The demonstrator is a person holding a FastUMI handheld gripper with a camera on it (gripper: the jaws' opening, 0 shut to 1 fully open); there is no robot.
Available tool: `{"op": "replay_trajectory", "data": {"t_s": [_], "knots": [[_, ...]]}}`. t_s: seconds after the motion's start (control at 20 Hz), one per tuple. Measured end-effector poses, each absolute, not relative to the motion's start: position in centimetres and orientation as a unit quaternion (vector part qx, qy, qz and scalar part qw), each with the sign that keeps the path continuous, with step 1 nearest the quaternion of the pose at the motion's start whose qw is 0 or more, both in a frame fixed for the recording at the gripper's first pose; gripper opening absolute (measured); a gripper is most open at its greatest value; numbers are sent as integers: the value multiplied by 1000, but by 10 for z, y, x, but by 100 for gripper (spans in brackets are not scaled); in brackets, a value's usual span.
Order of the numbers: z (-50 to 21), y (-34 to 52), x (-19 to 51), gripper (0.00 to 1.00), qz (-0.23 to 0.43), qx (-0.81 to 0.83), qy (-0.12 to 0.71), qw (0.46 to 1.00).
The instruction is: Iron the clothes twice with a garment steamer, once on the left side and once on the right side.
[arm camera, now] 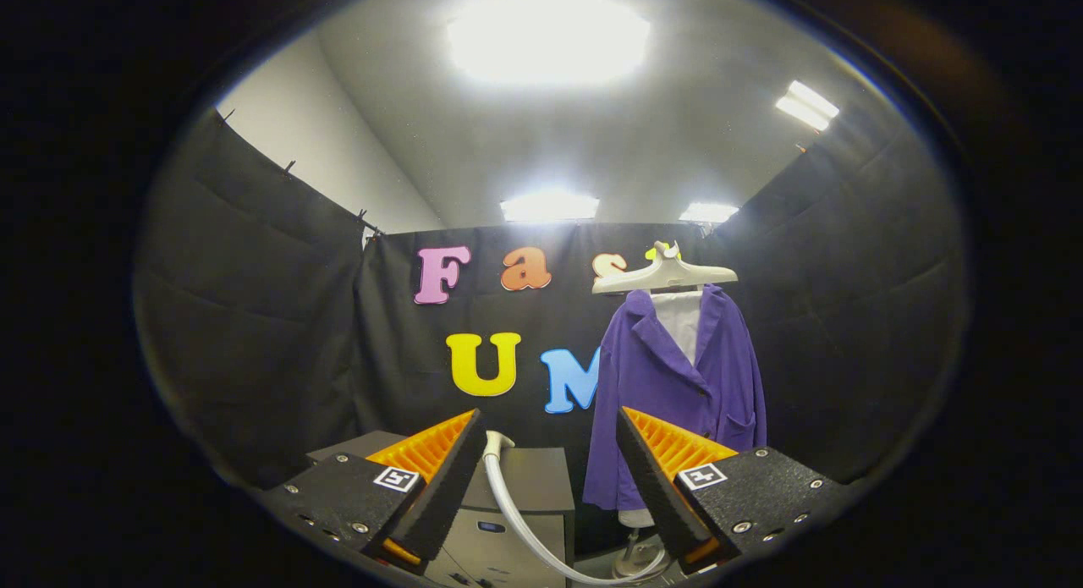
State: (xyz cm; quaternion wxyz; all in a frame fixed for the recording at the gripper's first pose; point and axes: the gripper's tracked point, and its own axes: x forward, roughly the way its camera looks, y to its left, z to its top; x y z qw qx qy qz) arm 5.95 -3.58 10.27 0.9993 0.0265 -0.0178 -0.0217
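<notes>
Gripper view, for your record: your gripper (552, 453) is hanging with its fingers spread wide apart, holding nothing. Purple jacket (677, 385): hanging beyond the right finger on a pale hanger (664, 275), over a white shirt (681, 321). Steamer hose (525, 520): curving between the fingers, its nozzle end (497, 441) sitting just beside the left finger. Grey cabinet (533, 478): standing behind the hose, left of the jacket.
</notes>
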Motion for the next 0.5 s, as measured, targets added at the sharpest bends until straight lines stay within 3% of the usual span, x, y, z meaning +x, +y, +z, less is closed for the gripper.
{"op": "replay_trajectory", "data": {"t_s": [0.5], "knots": [[90,0,184,95,-15,44,39,998]]}}
